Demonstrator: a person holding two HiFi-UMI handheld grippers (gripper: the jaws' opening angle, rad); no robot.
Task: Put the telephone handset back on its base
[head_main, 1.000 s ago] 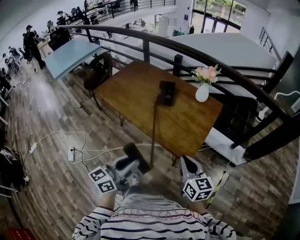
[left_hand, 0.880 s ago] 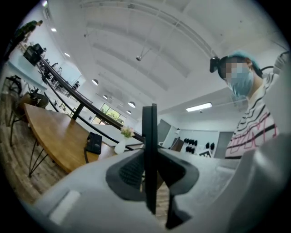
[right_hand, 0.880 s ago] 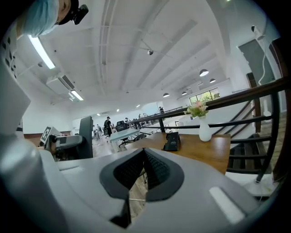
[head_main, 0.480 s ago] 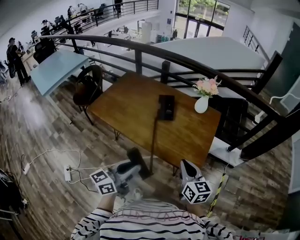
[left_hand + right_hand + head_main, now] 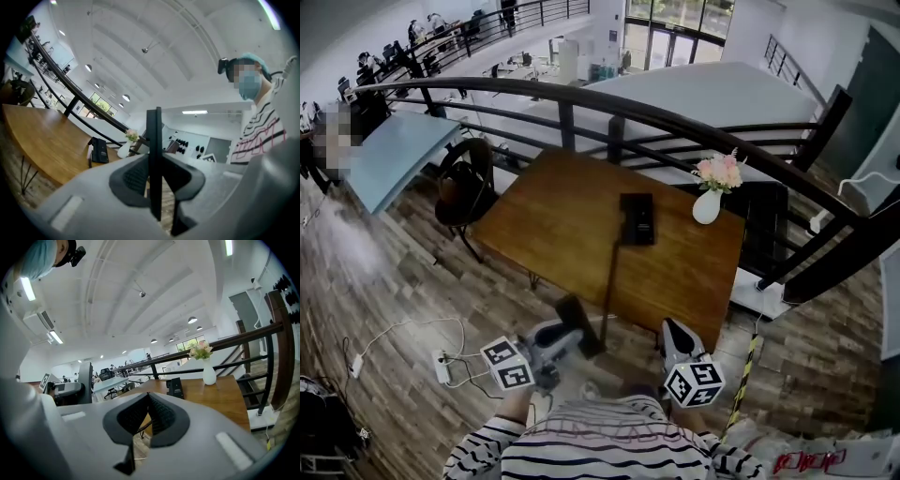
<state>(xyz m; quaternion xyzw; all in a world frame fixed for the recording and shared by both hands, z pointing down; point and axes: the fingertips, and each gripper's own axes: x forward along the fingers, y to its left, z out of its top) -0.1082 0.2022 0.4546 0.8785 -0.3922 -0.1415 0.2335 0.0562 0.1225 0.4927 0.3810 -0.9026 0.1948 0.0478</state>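
Note:
The black telephone base lies on the wooden table, near its far right side. A cord runs from the base down to the black handset. My left gripper is shut on the handset, held off the table's near edge above the floor. In the left gripper view the handset stands edge-on between the pads, with the base far ahead. My right gripper hangs beside it with nothing in it, and in its own view the right gripper has its pads touching at the tips.
A white vase of pink flowers stands right of the base. A dark railing curves behind the table. A black chair sits at the table's left end. A power strip and cables lie on the wood floor.
The head view has shifted, so the table sits a little differently in the picture. Both grippers have stayed low in front of the person, with the handset in the left one throughout.

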